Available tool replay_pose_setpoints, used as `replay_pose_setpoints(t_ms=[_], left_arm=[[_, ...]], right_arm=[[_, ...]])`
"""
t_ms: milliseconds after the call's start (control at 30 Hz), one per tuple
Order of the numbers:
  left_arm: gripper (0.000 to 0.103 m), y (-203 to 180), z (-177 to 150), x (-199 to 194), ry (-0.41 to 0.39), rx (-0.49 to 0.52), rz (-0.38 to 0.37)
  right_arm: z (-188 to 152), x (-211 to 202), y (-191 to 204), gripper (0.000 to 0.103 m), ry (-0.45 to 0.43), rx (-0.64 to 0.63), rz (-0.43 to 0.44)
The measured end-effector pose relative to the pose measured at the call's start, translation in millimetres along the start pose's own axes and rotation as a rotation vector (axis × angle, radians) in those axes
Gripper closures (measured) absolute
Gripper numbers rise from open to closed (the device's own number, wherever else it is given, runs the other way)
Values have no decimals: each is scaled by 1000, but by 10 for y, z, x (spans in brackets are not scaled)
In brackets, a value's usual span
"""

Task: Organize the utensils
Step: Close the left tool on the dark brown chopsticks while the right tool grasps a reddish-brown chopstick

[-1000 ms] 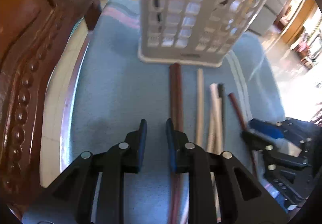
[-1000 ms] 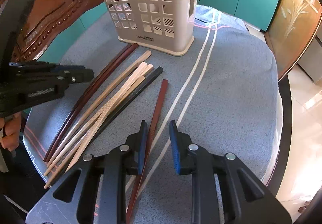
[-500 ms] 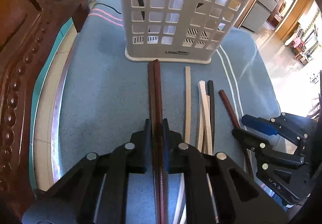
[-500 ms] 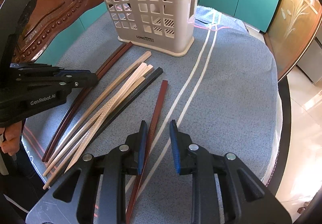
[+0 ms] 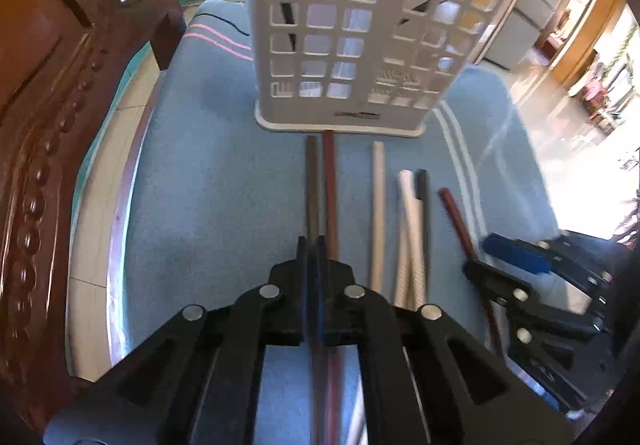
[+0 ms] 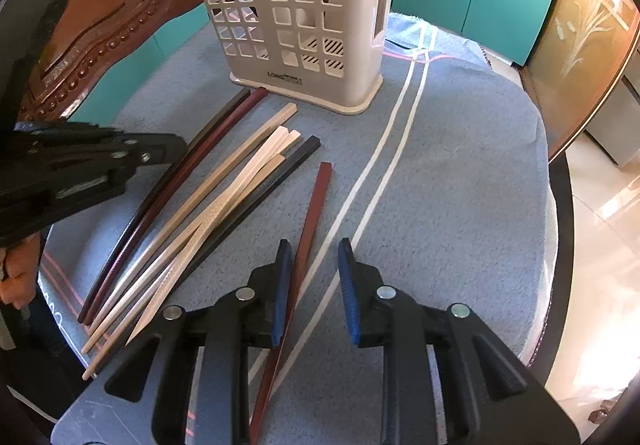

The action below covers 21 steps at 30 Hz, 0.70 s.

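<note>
My left gripper [image 5: 312,245] is shut on a dark brown chopstick [image 5: 312,181] that points at the beige slotted basket [image 5: 360,25]. A reddish chopstick [image 5: 330,181] lies right beside it, under the right finger. In the right wrist view the left gripper [image 6: 176,149] sits at the left over that dark pair [image 6: 224,117]. Cream chopsticks [image 6: 240,181] and a black one [image 6: 280,173] lie fanned out in front of the basket [image 6: 304,5]. My right gripper [image 6: 312,257] stands open over a lone red-brown chopstick [image 6: 316,205], which runs close to its left finger, untouched.
A blue-grey cloth with white stripes [image 6: 400,117] covers the round table; its edge [image 6: 560,225] drops off at the right. A carved wooden chair back [image 5: 48,93] rises at the left. Dark utensils stand inside the basket. A person's hand [image 6: 20,277] holds the left tool.
The left gripper came over the dark chopstick pair and its jaws closed on one. The basket looks nearer in its view. The right gripper has stayed where it was, still open.
</note>
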<state>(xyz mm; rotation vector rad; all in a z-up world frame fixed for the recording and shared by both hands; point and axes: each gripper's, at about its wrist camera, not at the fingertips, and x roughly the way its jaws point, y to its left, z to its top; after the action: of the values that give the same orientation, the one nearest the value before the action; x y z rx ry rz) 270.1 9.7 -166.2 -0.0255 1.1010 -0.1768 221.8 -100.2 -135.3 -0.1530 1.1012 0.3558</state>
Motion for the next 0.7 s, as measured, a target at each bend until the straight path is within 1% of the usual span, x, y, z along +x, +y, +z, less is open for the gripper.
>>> replay_pose_setpoints(t_ms=[67, 100, 200, 233, 267, 300, 333, 467, 533, 600, 700], left_arm=[[98, 8, 98, 38, -9, -10, 15], [98, 41, 126, 42, -11, -15, 20], [93, 80, 207, 72, -19, -27, 47], [89, 98, 223, 98, -7, -34, 52], [88, 127, 237, 127, 11, -44, 46], [88, 138, 239, 114, -1, -46, 50], [88, 144, 236, 100, 4, -48, 54], [88, 150, 255, 13, -11, -46, 36], [87, 200, 235, -101, -15, -40, 4], [85, 175, 201, -113, 0, -21, -25], [79, 158, 223, -73, 14, 7, -11]], right_arm=[[8, 6, 25, 78, -3, -11, -20], [13, 10, 40, 76, -7, -17, -32], [34, 29, 46, 66, -20, -18, -70], [37, 33, 40, 65, -23, -15, -72], [44, 39, 25, 65, -25, -9, -71], [49, 41, 15, 65, -26, -4, -70], [52, 40, 2, 65, -27, 2, -68], [51, 33, -34, 64, -28, 4, -69], [48, 30, -41, 64, -26, 6, -69], [55, 37, -54, 64, -25, 6, -73], [81, 63, -43, 64, -24, 7, -79]])
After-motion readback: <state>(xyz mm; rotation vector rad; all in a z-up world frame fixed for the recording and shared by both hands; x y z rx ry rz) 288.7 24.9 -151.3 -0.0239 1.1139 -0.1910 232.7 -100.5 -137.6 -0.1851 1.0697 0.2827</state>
